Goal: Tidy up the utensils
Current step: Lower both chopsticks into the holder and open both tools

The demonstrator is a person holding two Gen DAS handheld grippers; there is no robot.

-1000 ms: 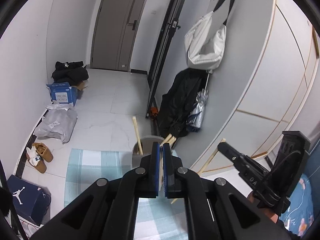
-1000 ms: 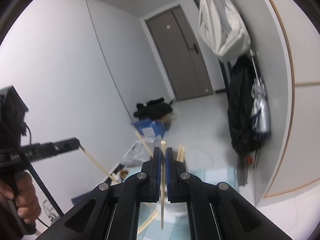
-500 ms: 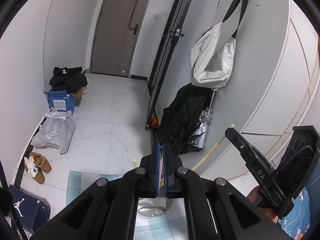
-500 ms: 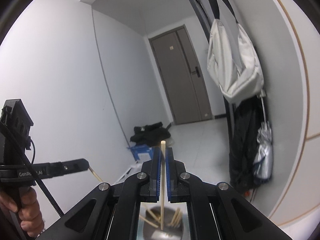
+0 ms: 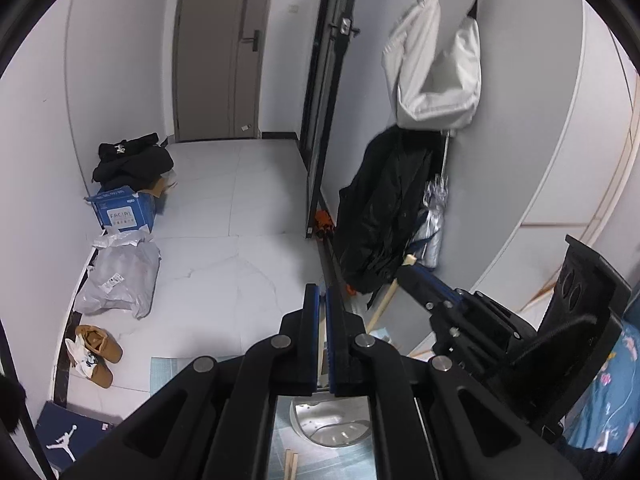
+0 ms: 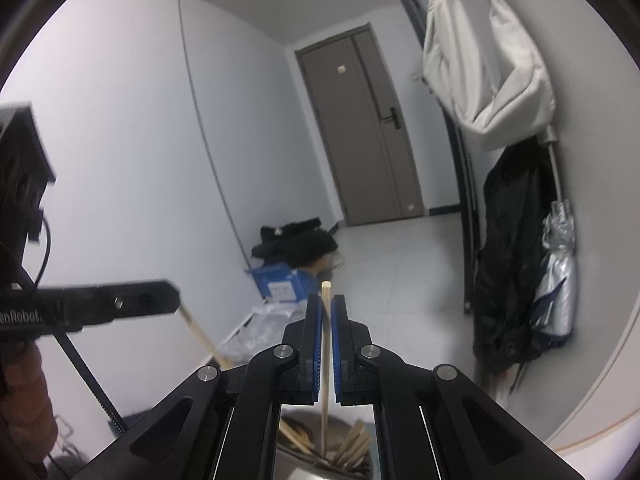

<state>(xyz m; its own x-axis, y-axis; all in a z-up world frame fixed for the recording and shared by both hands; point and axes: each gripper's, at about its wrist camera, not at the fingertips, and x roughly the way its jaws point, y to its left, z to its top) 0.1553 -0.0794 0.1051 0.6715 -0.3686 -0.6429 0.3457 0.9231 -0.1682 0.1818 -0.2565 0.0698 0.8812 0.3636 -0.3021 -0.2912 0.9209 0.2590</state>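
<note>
Chopstick [image 6: 326, 344]; nearby "FACIAL" box [image 5: 124, 211]

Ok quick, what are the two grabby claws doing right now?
Left gripper: shut on a wooden chopstick.
Right gripper: shut on another chopstick, standing upright above the metal holder.

Fingers hide most of the metal holder [image 6: 304, 468].
</note>
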